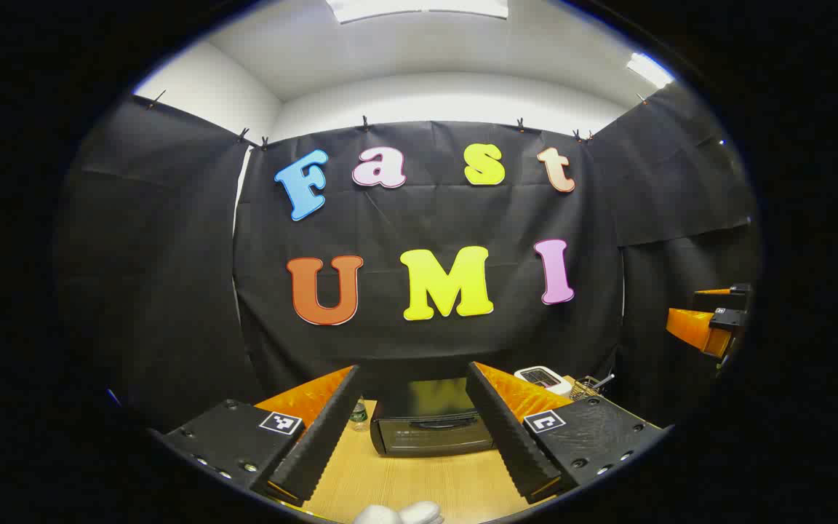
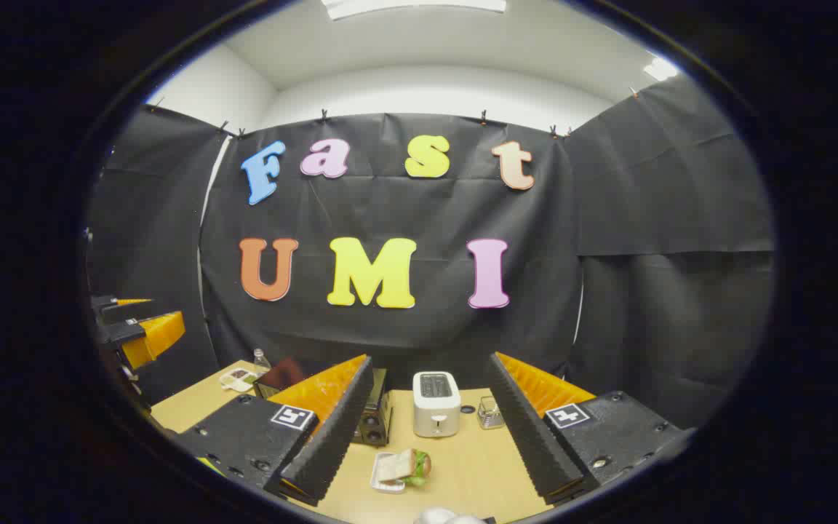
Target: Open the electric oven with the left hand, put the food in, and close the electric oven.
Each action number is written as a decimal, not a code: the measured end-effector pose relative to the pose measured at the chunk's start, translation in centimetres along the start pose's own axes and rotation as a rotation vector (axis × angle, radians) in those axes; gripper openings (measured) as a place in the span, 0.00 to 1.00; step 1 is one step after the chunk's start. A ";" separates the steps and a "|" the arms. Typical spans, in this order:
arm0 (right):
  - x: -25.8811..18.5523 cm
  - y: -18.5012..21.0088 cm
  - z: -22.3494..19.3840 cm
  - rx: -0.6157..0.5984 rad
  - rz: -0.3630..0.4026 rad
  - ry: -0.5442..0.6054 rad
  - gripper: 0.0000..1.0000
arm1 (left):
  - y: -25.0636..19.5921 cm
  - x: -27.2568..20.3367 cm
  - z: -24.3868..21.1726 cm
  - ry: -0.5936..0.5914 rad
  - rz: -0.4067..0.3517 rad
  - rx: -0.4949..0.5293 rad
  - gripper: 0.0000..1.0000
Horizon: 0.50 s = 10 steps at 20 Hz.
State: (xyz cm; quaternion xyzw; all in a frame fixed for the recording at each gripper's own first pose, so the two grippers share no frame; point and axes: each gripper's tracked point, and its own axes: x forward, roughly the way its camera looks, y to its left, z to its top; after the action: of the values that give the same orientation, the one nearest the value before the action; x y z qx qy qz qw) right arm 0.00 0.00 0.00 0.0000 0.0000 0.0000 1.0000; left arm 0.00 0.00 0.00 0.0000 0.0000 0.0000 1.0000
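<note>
The black electric oven (image 1: pixel 430 429) stands on the wooden table (image 1: pixel 419 484) with its glass door closed, straight ahead of my left gripper (image 1: pixel 413 368), which hovers open and empty above the table, well short of it. In the right gripper view the food, a sandwich on a small white plate (image 2: pixel 403 466), lies on the table (image 2: pixel 463 473) below and between the fingers of my right gripper (image 2: pixel 431 358), open and holding nothing. The oven (image 2: pixel 375 418) sits partly hidden behind that gripper's left finger. Each gripper also appears at the edge of the other's view: left gripper (image 2: pixel 135 331), right gripper (image 1: pixel 710 327).
A white toaster (image 2: pixel 436 404) stands behind the sandwich, with a small wire holder (image 2: pixel 489 413) to its right. A bottle (image 2: pixel 261 359) and a small food tray (image 2: pixel 236 377) sit at the table's far left. Black cloth walls close the booth.
</note>
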 end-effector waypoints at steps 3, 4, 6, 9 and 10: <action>0.3 0.1 0.0 0.006 0.002 0.003 0.91 | 0.0 0.3 -0.2 0.003 0.000 0.002 0.95; 0.4 0.1 -0.2 0.005 0.002 0.005 0.91 | 0.0 0.4 -0.3 0.006 0.000 0.002 0.95; 0.6 0.0 -0.1 0.002 0.002 0.004 0.91 | -0.1 0.7 -0.5 0.010 0.000 0.009 0.95; 0.9 -0.1 -0.1 -0.003 0.000 0.003 0.91 | -0.1 1.0 -0.8 0.012 0.000 0.017 0.95; 0.9 -0.2 -0.1 -0.004 -0.001 0.002 0.91 | -0.2 1.2 -1.1 0.017 0.001 0.018 0.95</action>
State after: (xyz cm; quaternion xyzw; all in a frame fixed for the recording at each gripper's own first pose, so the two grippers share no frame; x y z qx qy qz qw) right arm 0.94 -0.17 -0.08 -0.0019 0.0008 -0.0003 1.0000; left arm 1.21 -0.19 -1.06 0.0090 0.0085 0.0003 0.9999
